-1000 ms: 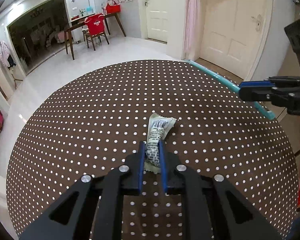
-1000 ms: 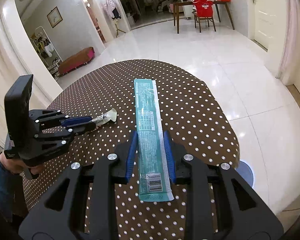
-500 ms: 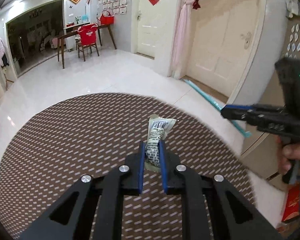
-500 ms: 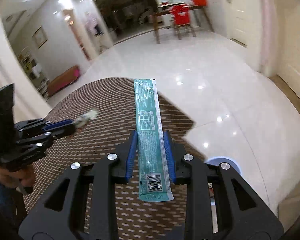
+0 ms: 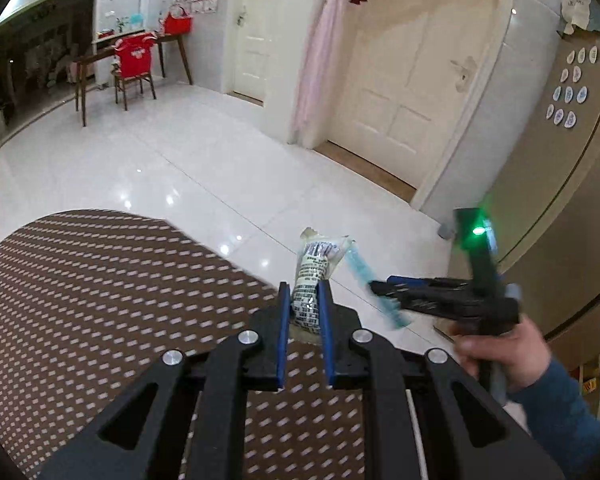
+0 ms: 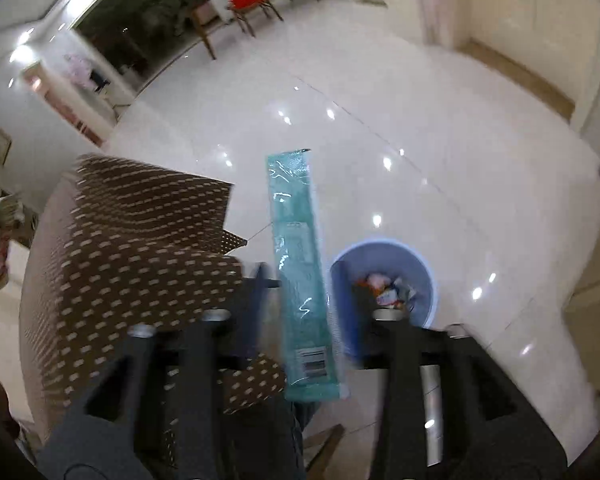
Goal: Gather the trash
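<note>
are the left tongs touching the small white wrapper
Touching. In the left wrist view, the left tongs are shut on the small white wrapper, both blue pads pressed against its sides, no gap.

Bright indoor light, floor [image 6: 420,128] glare, motion blur, dark fisheye corners.

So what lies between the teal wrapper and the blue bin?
Right wrist view: only bare white floor tile separates the teal wrapper, loose between the right gripper's just-opened jaws, from the blue bin.
</note>
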Tool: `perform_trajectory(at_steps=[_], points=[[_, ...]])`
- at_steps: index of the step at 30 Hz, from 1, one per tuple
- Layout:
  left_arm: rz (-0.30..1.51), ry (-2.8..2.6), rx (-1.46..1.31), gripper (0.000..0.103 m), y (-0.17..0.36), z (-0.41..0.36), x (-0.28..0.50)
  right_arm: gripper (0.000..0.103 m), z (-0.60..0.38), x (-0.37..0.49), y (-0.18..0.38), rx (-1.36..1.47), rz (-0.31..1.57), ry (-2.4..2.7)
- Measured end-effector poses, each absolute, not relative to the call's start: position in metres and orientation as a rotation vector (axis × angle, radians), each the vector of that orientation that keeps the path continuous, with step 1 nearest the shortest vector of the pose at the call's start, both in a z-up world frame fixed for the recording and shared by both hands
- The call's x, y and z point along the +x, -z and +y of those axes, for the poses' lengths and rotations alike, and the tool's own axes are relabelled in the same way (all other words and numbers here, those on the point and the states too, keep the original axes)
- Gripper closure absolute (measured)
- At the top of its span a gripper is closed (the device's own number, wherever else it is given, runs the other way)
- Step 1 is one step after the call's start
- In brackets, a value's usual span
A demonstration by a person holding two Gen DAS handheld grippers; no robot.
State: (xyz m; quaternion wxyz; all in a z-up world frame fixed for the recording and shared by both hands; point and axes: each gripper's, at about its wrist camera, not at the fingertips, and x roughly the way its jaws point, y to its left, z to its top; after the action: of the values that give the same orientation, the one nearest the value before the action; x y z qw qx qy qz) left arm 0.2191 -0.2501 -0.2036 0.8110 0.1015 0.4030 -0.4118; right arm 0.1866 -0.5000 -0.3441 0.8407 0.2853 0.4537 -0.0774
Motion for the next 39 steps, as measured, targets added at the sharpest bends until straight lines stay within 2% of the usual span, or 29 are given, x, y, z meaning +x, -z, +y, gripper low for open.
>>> perform_trajectory(at_steps=[6,13,16,18,19,20,25,32,39], points=[[0.916,0.916,0.268,0.09,0.222,-0.305,0.221,0.032,-0.538,0.168,0.353,0.701,0.897,0.229],[1.009,0.96,0.308,0.089,0.253,-0.35,0.236,0.022,-0.563,0.134,0.312,0.703,0.774,0.291],[1.031,0.971,0.317,0.085,0.265,-0.364,0.239,0.02,-0.572,0.124,0.297,0.699,0.737,0.312],[1.042,0.973,0.323,0.065,0.269,-0.368,0.242,0.018,-0.575,0.119,0.289,0.696,0.717,0.32],[1.044,0.951,0.326,0.034,0.27,-0.373,0.244,0.018,-0.576,0.115,0.285,0.695,0.706,0.324],[1.035,0.92,0.321,0.013,0.268,-0.373,0.246,0.016,-0.577,0.114,0.282,0.694,0.699,0.326],[1.006,0.86,0.274,0.012,0.257,-0.36,0.249,0.006,-0.568,0.115,0.272,0.685,0.678,0.338],[0.875,0.771,0.254,0.008,0.22,-0.325,0.236,0.006,-0.545,0.121,0.261,0.652,0.683,0.365],[0.712,0.647,0.281,0.006,0.174,-0.285,0.211,0.006,-0.508,0.125,0.224,0.58,0.652,0.315]])
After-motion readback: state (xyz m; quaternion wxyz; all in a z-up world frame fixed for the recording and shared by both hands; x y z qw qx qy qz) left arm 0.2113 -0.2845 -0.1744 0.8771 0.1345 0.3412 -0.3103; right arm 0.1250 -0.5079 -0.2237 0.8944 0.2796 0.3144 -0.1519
